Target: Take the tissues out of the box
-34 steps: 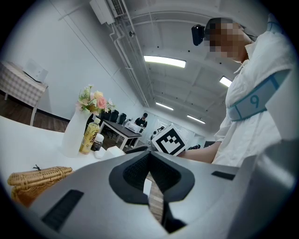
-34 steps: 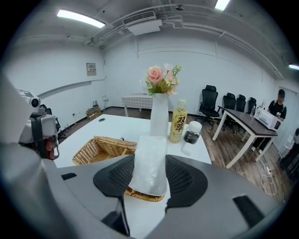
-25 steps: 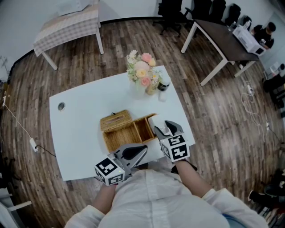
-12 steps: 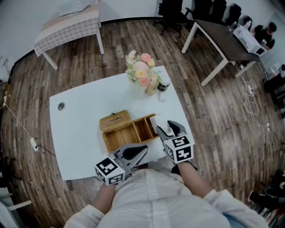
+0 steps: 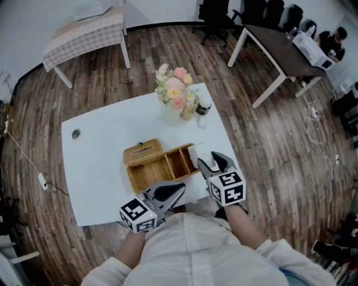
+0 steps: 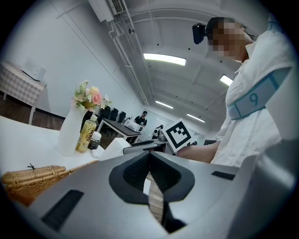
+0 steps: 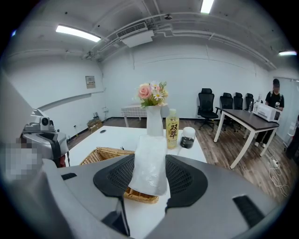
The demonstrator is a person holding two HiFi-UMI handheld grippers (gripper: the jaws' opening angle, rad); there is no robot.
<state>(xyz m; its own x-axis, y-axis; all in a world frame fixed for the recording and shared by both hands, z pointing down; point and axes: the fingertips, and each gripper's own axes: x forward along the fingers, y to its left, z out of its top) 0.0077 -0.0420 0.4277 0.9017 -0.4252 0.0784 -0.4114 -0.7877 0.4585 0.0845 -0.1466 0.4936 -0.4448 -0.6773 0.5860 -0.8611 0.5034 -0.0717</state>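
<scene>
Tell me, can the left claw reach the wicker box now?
Probably yes: the wicker box lies just ahead of the left claw, nothing between; the right claw, gripping a tissue pack, sits at its far end.

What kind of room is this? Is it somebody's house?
Probably an office or workroom, not a house: black office chairs stand in a row, a long dark desk sits beside them, and strip lights run overhead.

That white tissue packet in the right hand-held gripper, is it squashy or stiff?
Likely soft and light: the tissue packet looks crinkled, and the right hand-held gripper holds it up by its sides alone. Its glossy surface may be slippery, so it might slide.
</scene>
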